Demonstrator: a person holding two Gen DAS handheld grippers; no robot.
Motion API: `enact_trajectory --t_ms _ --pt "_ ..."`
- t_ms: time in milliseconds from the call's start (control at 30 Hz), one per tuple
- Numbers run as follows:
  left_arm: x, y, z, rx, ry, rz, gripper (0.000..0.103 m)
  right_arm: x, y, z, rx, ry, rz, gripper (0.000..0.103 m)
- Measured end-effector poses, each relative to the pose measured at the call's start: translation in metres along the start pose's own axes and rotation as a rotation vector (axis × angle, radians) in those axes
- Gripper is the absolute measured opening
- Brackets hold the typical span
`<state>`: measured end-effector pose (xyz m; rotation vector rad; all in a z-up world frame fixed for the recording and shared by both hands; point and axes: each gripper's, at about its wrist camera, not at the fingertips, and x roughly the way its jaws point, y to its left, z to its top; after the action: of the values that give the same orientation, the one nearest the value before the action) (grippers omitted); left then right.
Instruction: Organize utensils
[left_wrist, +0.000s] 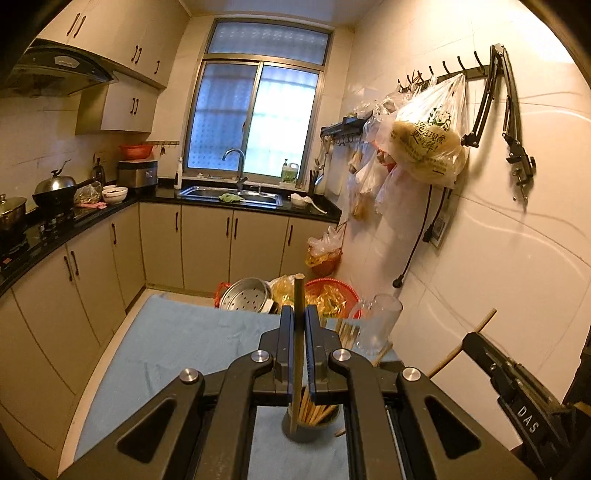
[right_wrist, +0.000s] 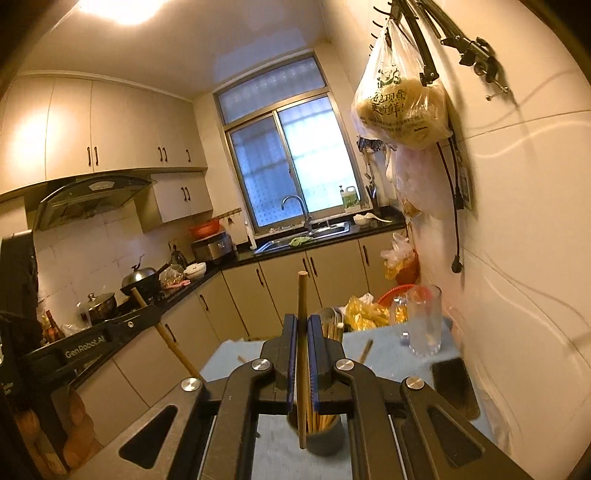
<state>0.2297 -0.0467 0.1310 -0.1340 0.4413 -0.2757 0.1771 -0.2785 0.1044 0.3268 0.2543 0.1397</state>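
Note:
My left gripper (left_wrist: 299, 314) is shut on a wooden chopstick (left_wrist: 299, 291) that stands nearly upright. Its lower end hangs over a grey cup (left_wrist: 314, 430) holding several chopsticks on the blue cloth (left_wrist: 177, 347). My right gripper (right_wrist: 303, 319) is likewise shut on an upright chopstick (right_wrist: 303, 295) above the same cup (right_wrist: 327, 439). Each gripper shows at the edge of the other's view, with its chopstick (left_wrist: 485, 319) (right_wrist: 173, 347) slanting through the jaws. A loose chopstick (right_wrist: 366, 350) lies on the cloth.
A glass mug (right_wrist: 424, 321) stands at the table's far right and a dark phone (right_wrist: 454, 384) lies near the wall. Beyond the table sit a metal steamer (left_wrist: 245, 295) and a red basket (left_wrist: 332, 291). Plastic bags (left_wrist: 428, 140) hang on the right wall; cabinets (left_wrist: 74, 295) line the left.

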Motion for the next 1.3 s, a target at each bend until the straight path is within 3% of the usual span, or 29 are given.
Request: enact_trajectory --t_ms 167,467,867,1067,1133,1200,1267,1300 --pt "0.033 -0.01 0.004 0.021 -0.005 -0.014 0.006 0.031 -0.007 0.005 0.015 0.014 0.003 0.007" --pt "0.084 -0.009 -0.02 -0.015 0.093 -0.039 0.006 0.077 -0.028 -0.025 0.043 0.095 0.001 0.007" --pt "0.104 0.005 -0.045 -0.039 0.175 -0.019 0.006 0.103 -0.048 -0.058 0.1 0.181 0.015 0.007" --pt "0.105 0.001 -0.055 0.009 0.234 -0.035 0.007 0.115 -0.048 -0.068 0.111 0.226 0.035 0.01" --pt "0.096 0.001 -0.057 0.016 0.225 -0.038 0.012 0.115 -0.049 -0.071 0.122 0.236 0.043 0.011" --pt "0.077 0.002 -0.06 0.035 0.194 -0.033 0.038 0.107 -0.05 -0.072 0.134 0.238 0.048 0.013" --pt "0.053 0.003 -0.067 0.059 0.162 -0.002 0.055 0.092 -0.049 -0.074 0.142 0.225 0.055 0.023" --pt "0.044 0.004 -0.07 0.069 0.156 0.01 0.056 0.082 -0.047 -0.075 0.142 0.223 0.052 0.027"
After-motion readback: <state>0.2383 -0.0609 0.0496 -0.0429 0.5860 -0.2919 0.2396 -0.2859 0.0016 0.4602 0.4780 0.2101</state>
